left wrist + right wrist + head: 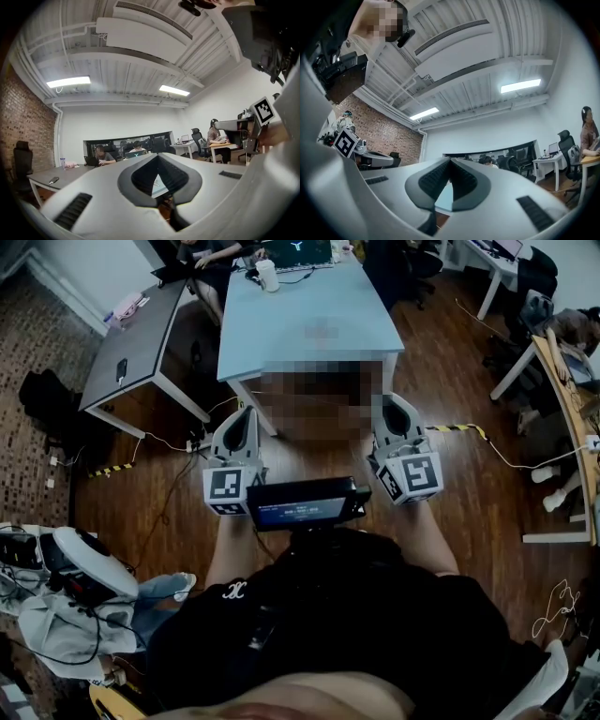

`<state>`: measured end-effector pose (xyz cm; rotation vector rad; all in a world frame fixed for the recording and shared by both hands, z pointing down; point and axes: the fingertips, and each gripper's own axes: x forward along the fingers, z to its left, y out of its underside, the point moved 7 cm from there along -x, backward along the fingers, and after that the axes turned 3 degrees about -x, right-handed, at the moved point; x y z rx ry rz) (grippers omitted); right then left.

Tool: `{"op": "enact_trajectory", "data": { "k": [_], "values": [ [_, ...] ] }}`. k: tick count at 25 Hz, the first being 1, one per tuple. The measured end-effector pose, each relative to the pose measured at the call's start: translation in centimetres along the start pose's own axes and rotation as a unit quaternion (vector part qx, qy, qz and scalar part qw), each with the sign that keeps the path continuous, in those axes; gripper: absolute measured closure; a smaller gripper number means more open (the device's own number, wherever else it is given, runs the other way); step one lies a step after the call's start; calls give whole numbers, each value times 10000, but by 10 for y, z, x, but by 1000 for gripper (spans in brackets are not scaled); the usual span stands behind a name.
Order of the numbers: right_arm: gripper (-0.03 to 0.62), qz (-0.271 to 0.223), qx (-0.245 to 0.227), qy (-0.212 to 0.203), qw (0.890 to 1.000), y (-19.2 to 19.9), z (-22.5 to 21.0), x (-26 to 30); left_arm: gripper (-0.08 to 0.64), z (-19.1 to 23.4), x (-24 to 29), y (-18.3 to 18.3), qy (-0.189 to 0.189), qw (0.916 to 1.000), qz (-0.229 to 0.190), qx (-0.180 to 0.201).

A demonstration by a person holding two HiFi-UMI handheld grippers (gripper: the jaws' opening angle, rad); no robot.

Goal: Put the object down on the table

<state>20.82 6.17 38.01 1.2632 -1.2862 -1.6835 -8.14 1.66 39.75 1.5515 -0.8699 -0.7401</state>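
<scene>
Pale-blue counter [309, 324] ahead; short of it, left gripper [157, 156] and right gripper [450, 160] were held side by side, jaws fully closed on nothing, apparently idle. The object appeared in no view.

You get no readable words or numbers here. The cubes on your left gripper [246, 414] and right gripper [389, 405] show black-and-white square markers [226, 486], patterns only. The small screen [302, 503] between the cubes has blue text lines, too small to read. The laptop [298, 249] far ahead of the jaws shows a glowing Y-like logo. A white looped emblem [233, 590] sits on your shirt behind the grippers.
</scene>
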Motion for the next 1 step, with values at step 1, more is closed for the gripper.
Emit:
{"op": "enact_trajectory", "data": {
  "k": [1],
  "values": [
    [618, 13, 6, -46, 10000, 1, 0, -1, 566, -1, 0, 1, -9, 10000, 9, -4]
  ]
}}
